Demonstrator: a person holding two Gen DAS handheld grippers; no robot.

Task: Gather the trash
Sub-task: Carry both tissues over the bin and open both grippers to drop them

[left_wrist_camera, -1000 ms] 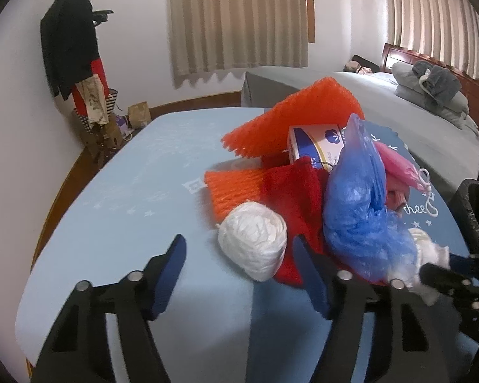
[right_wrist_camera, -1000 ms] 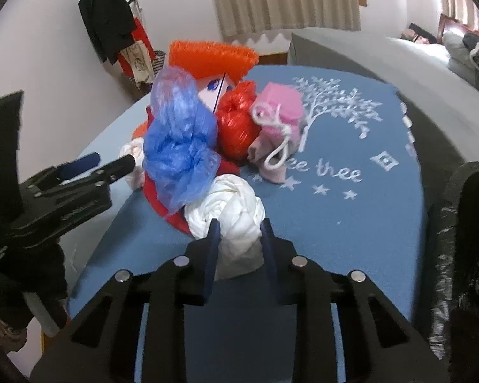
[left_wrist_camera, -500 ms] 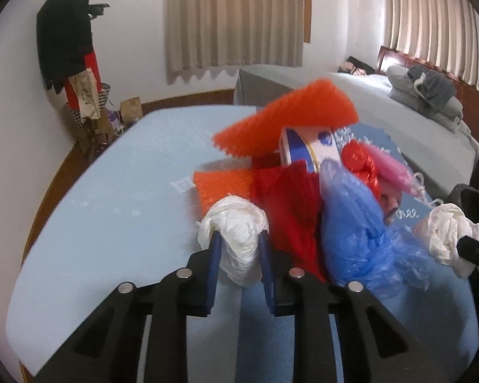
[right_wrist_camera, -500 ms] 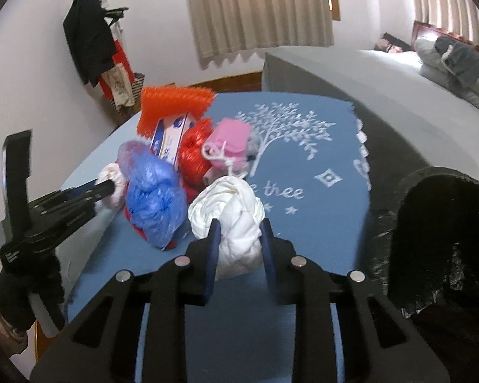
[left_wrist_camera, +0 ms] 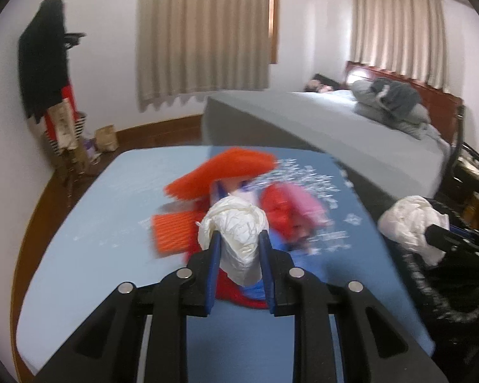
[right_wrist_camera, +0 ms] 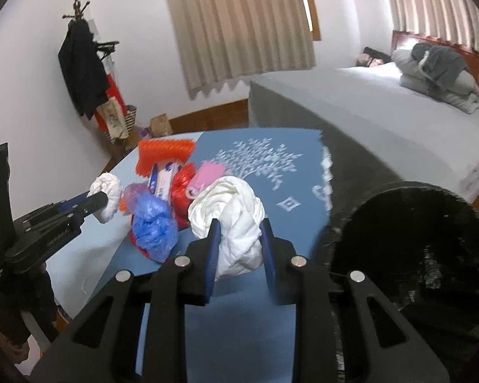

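From the left wrist view, we saw the left gripper (left_wrist_camera: pixel 238 252) clamped on a white crumpled bag (left_wrist_camera: pixel 236 233), its blue pads pressing both sides. A second earlier those jaws had stood wide open with the bundle lying loose on the bench (left_wrist_camera: pixel 79 223); they had since closed on it and carried it up off the surface. Behind it the rest of the pile remained on the bench — the orange foam netting (left_wrist_camera: pixel 220 172), a red bag (left_wrist_camera: pixel 279 210) and a pink one (left_wrist_camera: pixel 306 206), all smeared by motion blur. At the right edge the right gripper's tip showed with its own white bundle (left_wrist_camera: pixel 405 223) just above the black-lined trash bin (left_wrist_camera: pixel 431 290).

From the right wrist view, the right gripper (right_wrist_camera: pixel 239 249) was closed on a larger white knotted bag (right_wrist_camera: pixel 230 217), as it had been a second before, but lifted clear of the bench and swung toward the bin, whose dark mouth (right_wrist_camera: pixel 415 242) opened just to its right. On the left, the left gripper (right_wrist_camera: pixel 102 201) held its small white bag in the air beside the blue bag (right_wrist_camera: pixel 153 226) and a tissue box (right_wrist_camera: pixel 164 175).

We judged that both hands had a piece secured, the right nearly ready to drop — with most of the pile still to collect.
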